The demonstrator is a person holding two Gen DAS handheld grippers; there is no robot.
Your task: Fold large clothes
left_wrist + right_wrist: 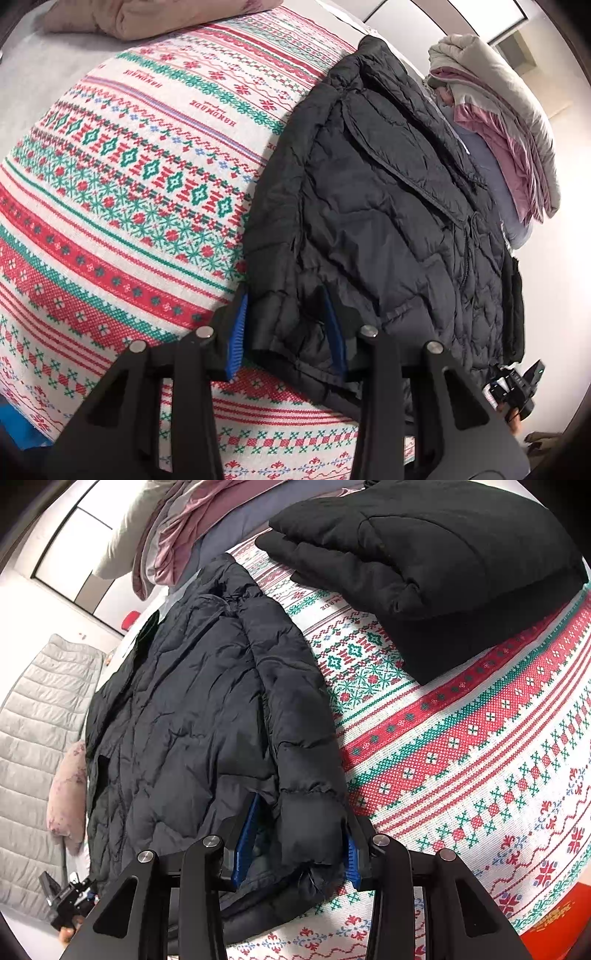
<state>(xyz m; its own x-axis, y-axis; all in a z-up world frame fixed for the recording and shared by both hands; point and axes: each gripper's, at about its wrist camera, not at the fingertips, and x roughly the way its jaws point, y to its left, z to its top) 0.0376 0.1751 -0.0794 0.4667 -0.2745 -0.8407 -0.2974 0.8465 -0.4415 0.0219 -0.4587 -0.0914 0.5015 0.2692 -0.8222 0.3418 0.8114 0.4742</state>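
1. Lower centre of both wrist views: dark puffer jacket [388,221] lies flat on patterned cloth [129,184], long axis running up-frame away from both grippers.
2. Left gripper [290,332] straddles the hem corner, parted, pads not pressing.
3. Right gripper [301,845] straddles the sleeve cuff, likewise parted; equally near.

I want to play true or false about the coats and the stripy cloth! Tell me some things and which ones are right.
1. The puffer jacket between the grippers is dark. True.
2. The patterned cloth underneath is plain blue. False: it is white with red and green patterns.
3. A black folded garment lies on the cloth beyond the jacket. True.
4. The right gripper has nothing between its jaws. False: the jacket's sleeve end sits between them.
5. The left gripper has a corner of the jacket's edge between its jaws. True.
6. The pile of clothes beyond the jacket is all black. False: it shows pink and cream.
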